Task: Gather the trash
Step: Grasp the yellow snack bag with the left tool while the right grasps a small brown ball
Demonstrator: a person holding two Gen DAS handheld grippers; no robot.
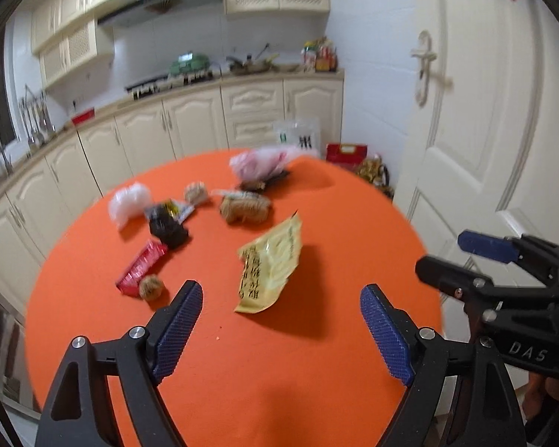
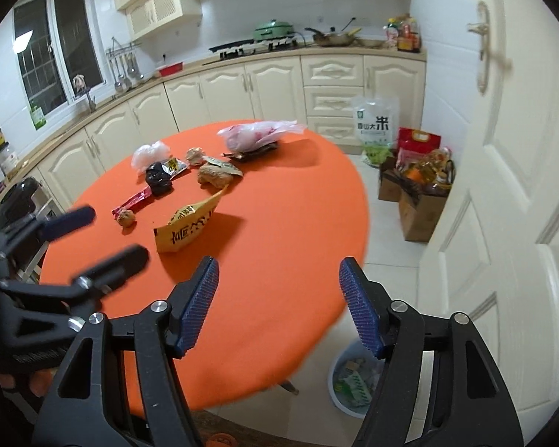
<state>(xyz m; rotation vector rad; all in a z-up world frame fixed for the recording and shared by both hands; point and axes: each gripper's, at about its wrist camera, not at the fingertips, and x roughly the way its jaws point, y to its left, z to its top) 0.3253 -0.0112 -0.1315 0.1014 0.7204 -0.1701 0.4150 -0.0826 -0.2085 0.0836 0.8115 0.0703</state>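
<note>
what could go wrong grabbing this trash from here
The yellow snack bag stands partly propped up, so closing fingers may push it flat or slide it instead of pinching it. The left gripper and right gripper hang close together, both open, and could collide. The trash bin sits partly under the table edge.

Cream cabinets [image 2: 220, 89] run along the far wall beneath a worktop. A green pot [image 2: 274, 29] sits on the hob, a frying pan [image 2: 333, 39] just beside it. A rice bag [image 2: 374, 124] stands on the floor against the drawers. Cardboard boxes [image 2: 421, 205] of groceries rest near the white door [image 2: 510, 171].
</note>
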